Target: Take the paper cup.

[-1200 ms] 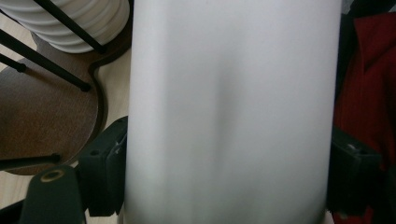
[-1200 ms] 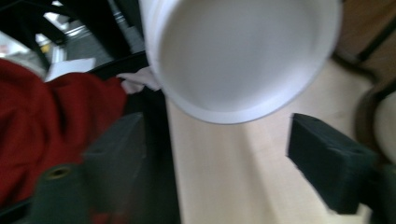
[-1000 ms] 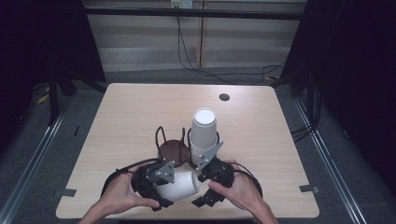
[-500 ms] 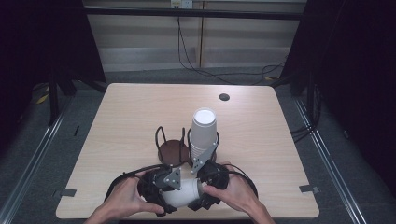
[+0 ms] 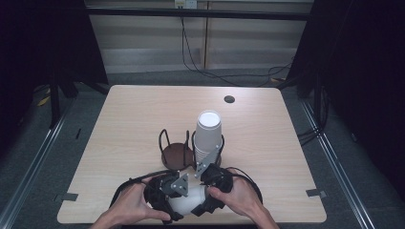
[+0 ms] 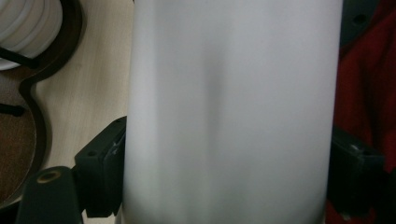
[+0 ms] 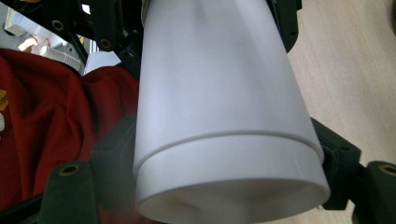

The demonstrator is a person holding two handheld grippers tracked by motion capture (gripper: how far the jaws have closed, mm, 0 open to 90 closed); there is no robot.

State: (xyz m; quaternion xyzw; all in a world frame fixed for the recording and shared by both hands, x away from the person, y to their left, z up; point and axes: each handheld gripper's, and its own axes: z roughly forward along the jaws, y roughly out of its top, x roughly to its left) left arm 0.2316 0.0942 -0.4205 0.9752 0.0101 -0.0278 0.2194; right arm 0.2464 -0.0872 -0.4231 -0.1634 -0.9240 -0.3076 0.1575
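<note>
Two hand-held grippers meet at the bottom centre of the high view, both set on white paper cups [image 5: 187, 199] lying sideways just above the near edge of the wooden table [image 5: 124, 119]; the left gripper [image 5: 165, 198] sits at lower left of the cups, the right gripper [image 5: 215, 191] at lower right, each wrapped by a hand, the left hand [image 5: 129, 210] and the right hand [image 5: 239, 198] entering from the bottom edge. In the left gripper view the cup wall [image 6: 233, 112] runs top to bottom between the two black jaws, whose pads lie against its sides at lower left and lower right; those jaws have just been opening a little, yet the cup stays between them and in contact. In the right gripper view two nested cups [image 7: 219, 116] show, a seam marking where one sits inside the other, the open rim toward the bottom of the frame; this gripper's jaws have just been closing and now press the outer cup from both sides. Above the hands, at centre frame of the high view, a dark wire cup holder [image 5: 174, 152] stands with one ring bare and the other holding an upright stack of white cups [image 5: 208, 136]; a small dark hole [image 5: 229, 99] marks the tabletop at upper right.
</note>
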